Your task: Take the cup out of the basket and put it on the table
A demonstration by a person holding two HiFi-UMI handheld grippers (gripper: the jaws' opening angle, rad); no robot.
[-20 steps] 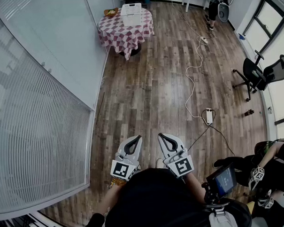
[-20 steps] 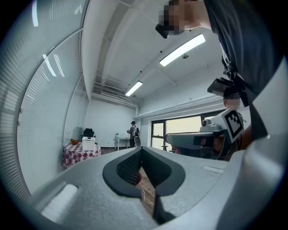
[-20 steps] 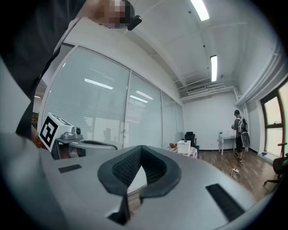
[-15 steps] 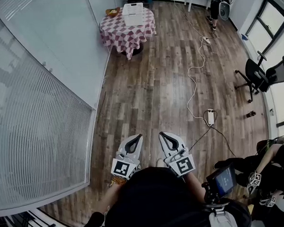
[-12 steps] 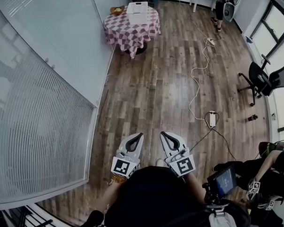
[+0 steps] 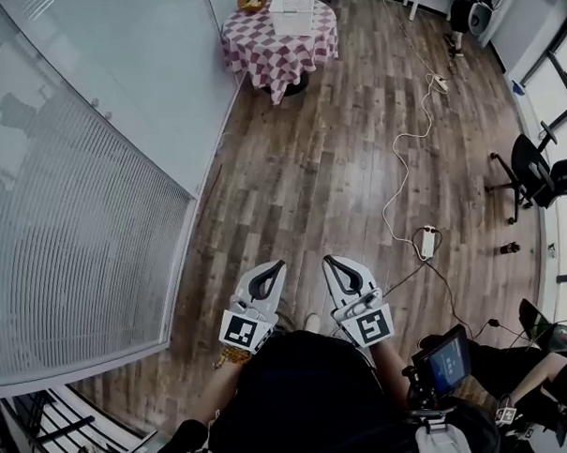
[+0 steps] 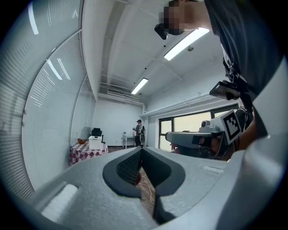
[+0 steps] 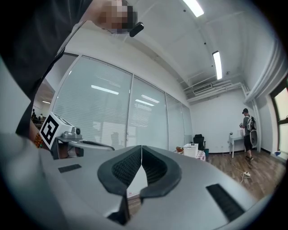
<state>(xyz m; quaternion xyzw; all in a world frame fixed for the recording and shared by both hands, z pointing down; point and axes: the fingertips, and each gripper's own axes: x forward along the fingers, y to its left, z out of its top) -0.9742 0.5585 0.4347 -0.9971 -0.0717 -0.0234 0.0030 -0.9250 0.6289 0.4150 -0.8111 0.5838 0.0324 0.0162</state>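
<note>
A glass wall (image 6: 95, 201) with blinds fills the left side. Low in the head view, the left gripper (image 6: 280, 265) is held level over the wood floor (image 6: 309, 173). Its jaws are clenched tip to tip with nothing between them, and only floor shows through the hollow behind the tips.

Far ahead, at the top of the head view, stands the round table (image 6: 266, 48) under a checked cloth, with the white basket (image 6: 293, 11) on top of it. The cup cannot be made out in any view, because the basket is too small and distant. So neither its long axis nor the way it points can be told. Basket and table are well apart from both pairs of jaws. They lie ahead of the jaws, to the left of the tips in the left gripper view and to the right of the tips in the right gripper view.

Just beside the left gripper, the right gripper (image 6: 329, 260) is also level, its jaws pressed together and empty. Further right a white power strip (image 6: 428, 243) lies on the floor. A black chair (image 6: 535, 177) stands near the right edge, and a person (image 6: 464, 11) stands at the top right.
</note>
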